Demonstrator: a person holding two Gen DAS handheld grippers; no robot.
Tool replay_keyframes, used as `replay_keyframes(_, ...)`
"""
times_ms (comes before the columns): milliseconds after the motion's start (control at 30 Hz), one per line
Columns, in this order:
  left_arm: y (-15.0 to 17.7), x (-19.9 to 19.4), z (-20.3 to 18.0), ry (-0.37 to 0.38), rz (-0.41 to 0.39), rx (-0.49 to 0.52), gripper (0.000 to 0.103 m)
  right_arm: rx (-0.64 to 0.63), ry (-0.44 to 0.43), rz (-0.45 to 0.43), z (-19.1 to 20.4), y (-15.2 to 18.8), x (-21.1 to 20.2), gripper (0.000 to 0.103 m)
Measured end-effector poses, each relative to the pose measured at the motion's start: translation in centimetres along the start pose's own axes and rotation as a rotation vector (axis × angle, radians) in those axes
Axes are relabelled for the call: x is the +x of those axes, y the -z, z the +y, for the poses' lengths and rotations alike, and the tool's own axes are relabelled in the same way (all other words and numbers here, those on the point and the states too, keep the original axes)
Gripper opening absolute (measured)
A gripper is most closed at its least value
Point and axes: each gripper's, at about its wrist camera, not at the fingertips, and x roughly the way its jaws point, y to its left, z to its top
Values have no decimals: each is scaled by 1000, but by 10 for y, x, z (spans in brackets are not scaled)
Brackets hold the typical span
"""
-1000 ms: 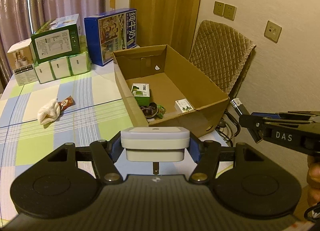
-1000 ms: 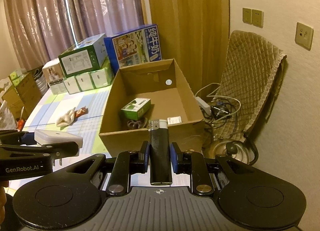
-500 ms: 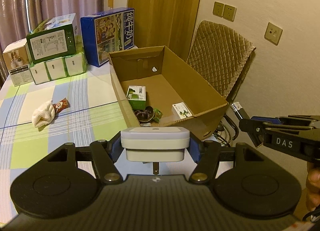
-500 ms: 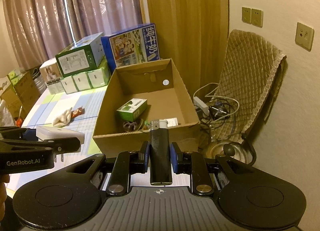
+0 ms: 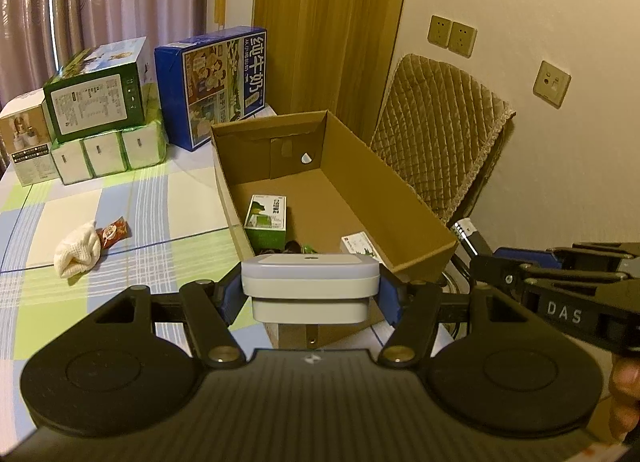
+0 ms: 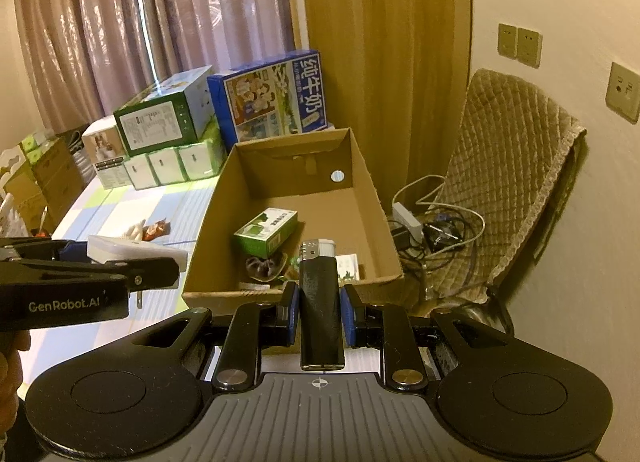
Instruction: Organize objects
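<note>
A table in a checked cloth point(image 5: 120, 206) holds an open cardboard box point(image 5: 400, 214), stacked cartons point(image 5: 96, 106) (against the curtains), a blue milk carton point(image 5: 216, 82) and a white cloth bundle point(image 5: 78, 254).

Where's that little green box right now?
In both views the green box lies on the floor of the open cardboard box, toward its left wall, just behind a dark crumpled item.

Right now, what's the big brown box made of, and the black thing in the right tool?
Brown box: looks like cardboard, matte tan, with folded flaps and raw cut edges. Lighter in the right tool: probably glossy black plastic, with a shiny metal-looking cap.
</note>
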Motion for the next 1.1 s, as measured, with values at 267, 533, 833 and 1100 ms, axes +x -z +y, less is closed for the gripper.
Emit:
replay_keyframes(267,-13,11,-2,9,5,-12,60,-18,-4,6,-2,-11,10,19)
replay_keyframes(533,-20,22,-2,14,11,-20,60,-29,0,11,-5,-20,19,19)
replay_keyframes(833,-22,32,-4,17,22,-20,60,-29,-5,22,-7,-24,28,19)
replay_keyframes(1100,-27,40,-2,24,26,-16,60,-27,-5,32,-8,-27,37,19)
